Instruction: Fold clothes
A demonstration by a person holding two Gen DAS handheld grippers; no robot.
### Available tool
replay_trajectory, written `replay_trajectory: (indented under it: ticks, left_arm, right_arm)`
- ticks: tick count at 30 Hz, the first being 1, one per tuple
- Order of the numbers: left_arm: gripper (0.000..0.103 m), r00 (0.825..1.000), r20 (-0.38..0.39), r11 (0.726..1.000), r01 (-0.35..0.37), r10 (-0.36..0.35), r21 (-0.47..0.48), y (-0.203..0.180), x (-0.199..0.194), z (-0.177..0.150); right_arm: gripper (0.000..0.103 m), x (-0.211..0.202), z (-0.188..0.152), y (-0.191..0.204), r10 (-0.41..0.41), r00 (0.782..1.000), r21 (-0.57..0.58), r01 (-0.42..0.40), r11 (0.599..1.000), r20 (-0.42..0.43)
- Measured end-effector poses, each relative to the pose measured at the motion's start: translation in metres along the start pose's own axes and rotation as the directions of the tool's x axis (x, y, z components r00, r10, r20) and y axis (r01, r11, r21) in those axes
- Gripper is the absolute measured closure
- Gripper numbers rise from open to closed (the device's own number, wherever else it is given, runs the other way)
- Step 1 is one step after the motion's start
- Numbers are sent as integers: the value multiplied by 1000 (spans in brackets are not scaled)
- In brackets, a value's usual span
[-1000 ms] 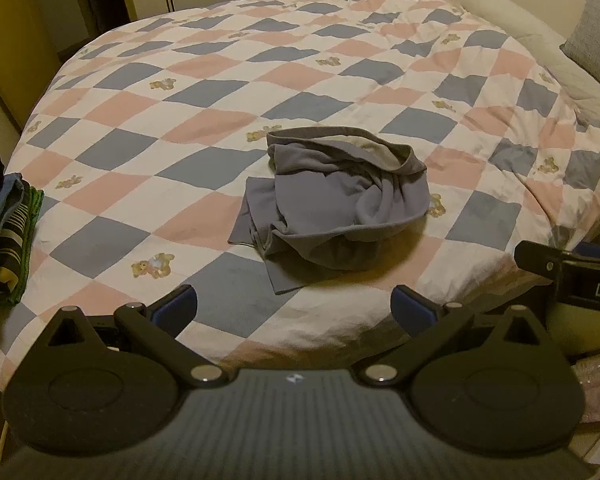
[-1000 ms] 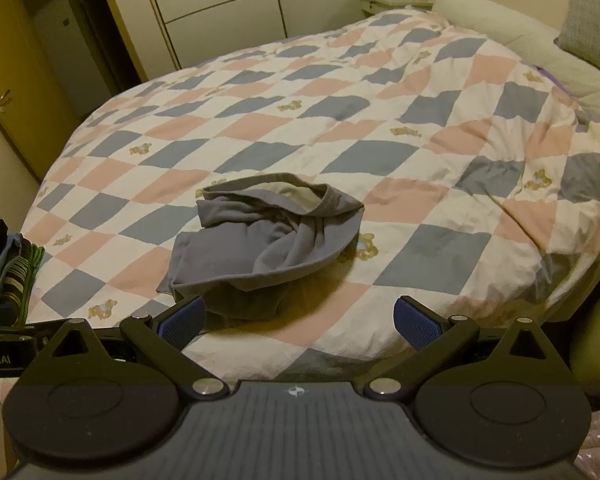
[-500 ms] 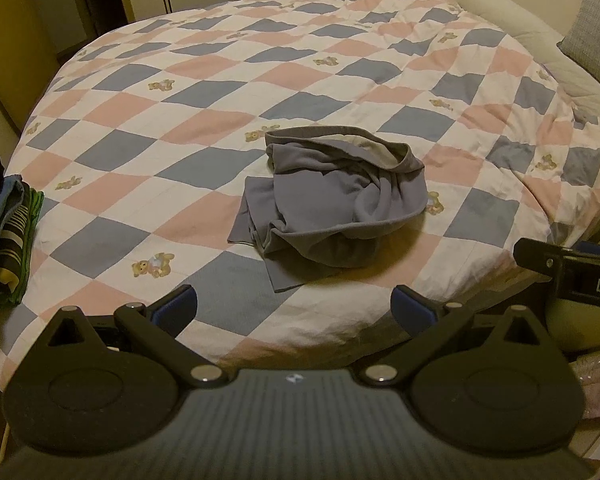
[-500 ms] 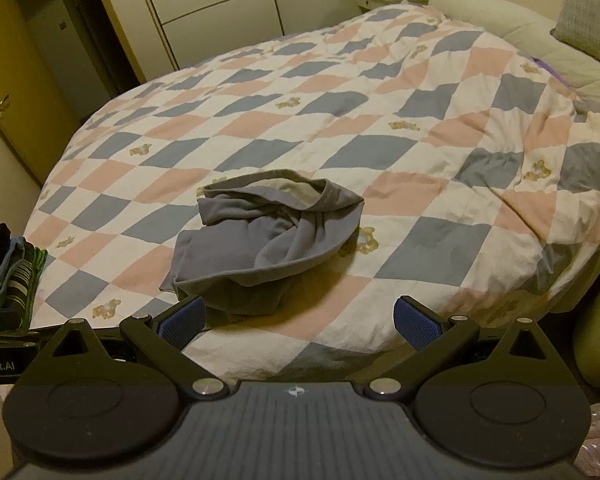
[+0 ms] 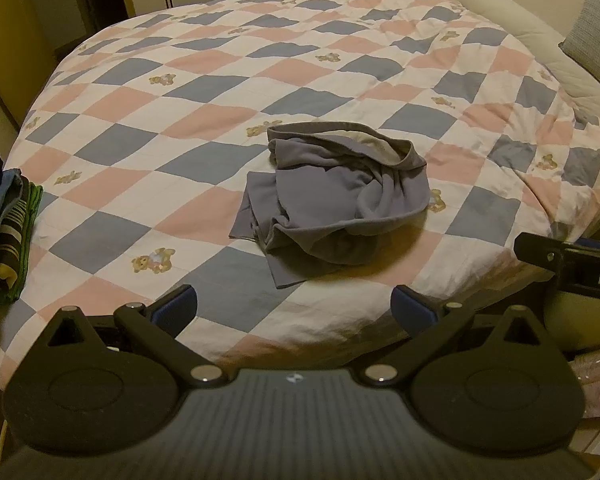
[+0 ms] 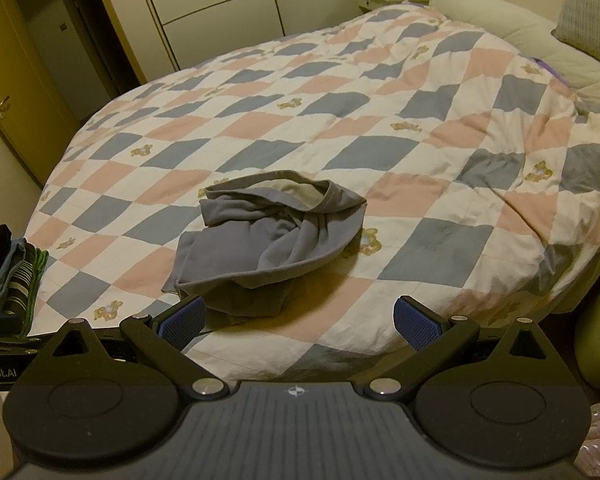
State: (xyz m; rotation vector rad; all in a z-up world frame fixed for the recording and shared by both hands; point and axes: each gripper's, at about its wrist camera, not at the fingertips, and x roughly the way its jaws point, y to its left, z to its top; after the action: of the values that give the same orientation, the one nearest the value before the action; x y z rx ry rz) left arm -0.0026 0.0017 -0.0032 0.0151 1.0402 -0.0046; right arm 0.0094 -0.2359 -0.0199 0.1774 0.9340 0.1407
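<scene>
Little has shifted: right gripper (image 6: 298, 322) raised slightly. Crumpled grey fleece garment (image 5: 336, 200) lies unfolded at 12 o'clock on checked quilt (image 5: 204, 92). Left gripper (image 5: 294, 306) empty too, jaws spread on both. Approach step; a hem must be pinched next.

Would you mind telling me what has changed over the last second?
Very little. The right gripper tilted down slightly, so the grey garment sits lower in its view. Nothing was grasped or released: both grippers stay open and the left gripper barely moved. The garment remains crumpled on the bed.
</scene>
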Motion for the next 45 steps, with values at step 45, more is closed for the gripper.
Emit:
replay_trajectory:
  ticks: [45]
  left_arm:
    - [1,996,-87,994,-17,8,-111,0,63,50]
  right_arm:
    - [0,72,56,-6,60,993,-61,-66,996,-97]
